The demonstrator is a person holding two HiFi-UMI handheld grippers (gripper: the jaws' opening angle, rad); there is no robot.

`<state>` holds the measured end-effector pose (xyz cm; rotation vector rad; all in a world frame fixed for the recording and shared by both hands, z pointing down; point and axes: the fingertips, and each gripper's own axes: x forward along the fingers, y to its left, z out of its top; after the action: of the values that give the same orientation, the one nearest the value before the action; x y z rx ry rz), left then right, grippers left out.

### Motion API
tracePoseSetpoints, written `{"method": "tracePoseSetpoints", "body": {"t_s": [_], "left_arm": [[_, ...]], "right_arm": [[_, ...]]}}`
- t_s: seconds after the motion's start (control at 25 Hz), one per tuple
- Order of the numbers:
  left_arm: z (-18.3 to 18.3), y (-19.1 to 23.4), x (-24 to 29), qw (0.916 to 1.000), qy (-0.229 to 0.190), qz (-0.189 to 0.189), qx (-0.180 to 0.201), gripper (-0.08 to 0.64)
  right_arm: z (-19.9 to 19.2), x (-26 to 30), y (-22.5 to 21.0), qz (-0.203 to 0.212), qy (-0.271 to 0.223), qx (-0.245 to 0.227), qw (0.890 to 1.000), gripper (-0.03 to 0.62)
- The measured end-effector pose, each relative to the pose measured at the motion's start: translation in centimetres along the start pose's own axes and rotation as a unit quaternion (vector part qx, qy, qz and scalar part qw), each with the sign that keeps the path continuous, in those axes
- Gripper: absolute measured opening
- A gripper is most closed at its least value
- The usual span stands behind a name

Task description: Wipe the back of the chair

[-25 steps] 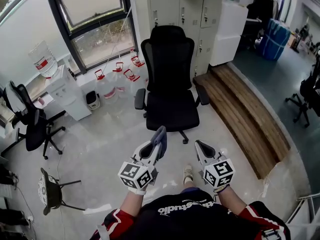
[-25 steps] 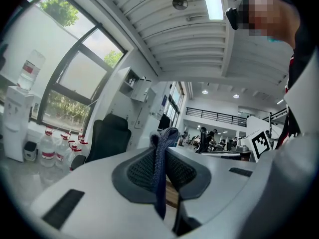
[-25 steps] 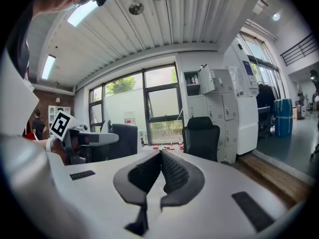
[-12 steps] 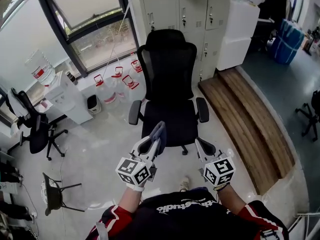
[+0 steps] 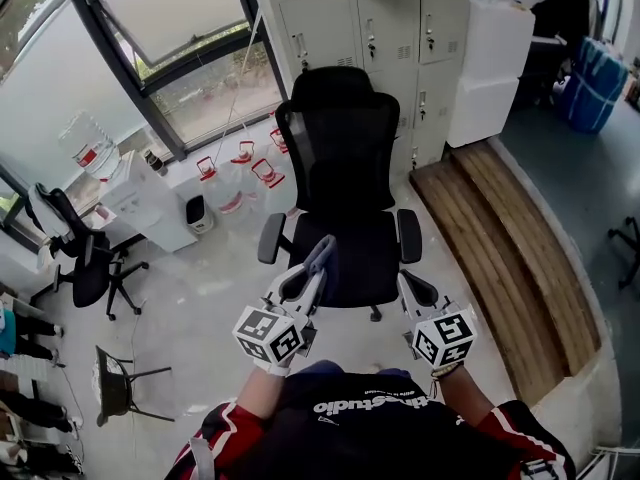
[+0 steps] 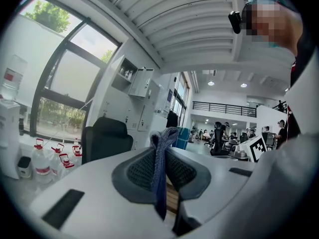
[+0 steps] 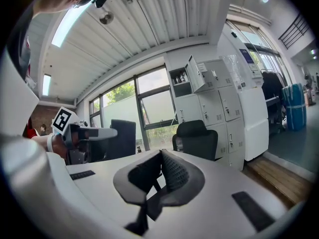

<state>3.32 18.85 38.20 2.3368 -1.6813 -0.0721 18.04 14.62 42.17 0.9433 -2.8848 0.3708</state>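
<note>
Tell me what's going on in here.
A person faces a black office chair, a gripper in each hand. The left gripper is shut on a blue-grey cloth; the right gripper is shut with nothing in it. Neither touches the chair, so wiping its back has not begun.

Mesh, cloth, plastic and wood around the black chair

The chair [image 5: 345, 168] has a matt black back that looks like mesh, a matt woven seat and smooth armrests. Near its seat, the left gripper [image 5: 316, 264] pinches a blue-grey cloth [image 6: 160, 168] of soft weave between black pads [image 6: 139, 169] with a rough dotted grain. Like the right gripper [image 5: 408, 288], it has a smooth, matt, pale-grey plastic shell. Right of the chair lies a platform [image 5: 510, 258] of brown grained planks. The floor [image 5: 190, 298] to the chair's left is pale and glossy. Behind the chair stand smooth painted lockers [image 5: 390, 28] and clear plastic water bottles [image 5: 262, 173].
</note>
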Motion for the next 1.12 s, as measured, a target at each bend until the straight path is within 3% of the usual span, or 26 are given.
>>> {"method": "tracePoseSetpoints", "body": {"t_s": [0.28, 0.6, 1.12], "left_arm": [[0.0, 1.9, 2.0, 0.9999, 0.004, 0.014, 0.001, 0.06], [-0.7, 8.3, 5.8, 0.9996, 0.001, 0.021, -0.018, 0.06], [4.8, 28.6, 19.8, 0.9992, 0.003, 0.023, -0.031, 0.06]], "right_arm": [[-0.1, 2.3, -1.7, 0.009, 0.009, 0.005, 1.0, 0.014], [-0.7, 8.2, -3.3, 0.01, 0.025, 0.001, 1.0, 0.014], [5.8, 26.3, -9.6, -0.032, 0.024, -0.016, 0.999, 0.014]]}}
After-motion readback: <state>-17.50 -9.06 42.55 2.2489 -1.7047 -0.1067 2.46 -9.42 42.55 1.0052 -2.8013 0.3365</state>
